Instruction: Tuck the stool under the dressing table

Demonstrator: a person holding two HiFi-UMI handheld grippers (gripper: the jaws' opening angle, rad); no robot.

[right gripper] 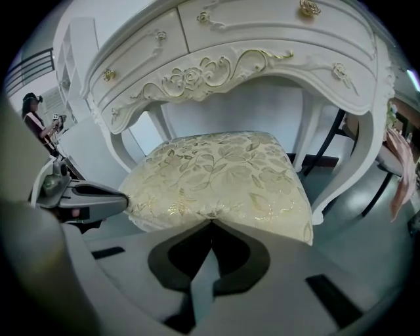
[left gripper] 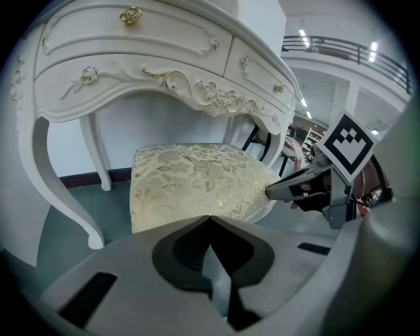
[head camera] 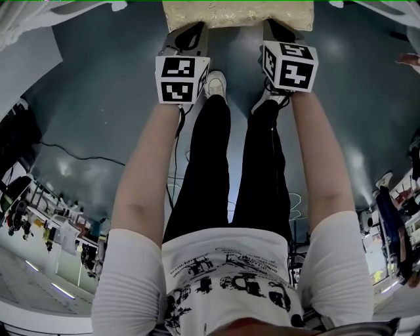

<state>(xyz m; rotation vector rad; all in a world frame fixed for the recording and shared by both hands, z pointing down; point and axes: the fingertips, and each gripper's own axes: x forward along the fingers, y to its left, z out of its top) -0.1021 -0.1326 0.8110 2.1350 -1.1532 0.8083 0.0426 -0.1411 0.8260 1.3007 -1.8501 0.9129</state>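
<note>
2 closed grippers point(left gripper: 210, 218) point(right gripper: 211, 222) seemingly touch cream leaf-patterned stool point(right gripper: 223, 174).

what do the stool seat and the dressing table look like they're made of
Stool seat: padded woven fabric, cream with a faintly shiny gold leaf pattern; its edges bulge softly. Dressing table: likely wood painted satin white, judging by carved scrolls touched with gold. Knobs: gold rose shapes, probably metal.
</note>
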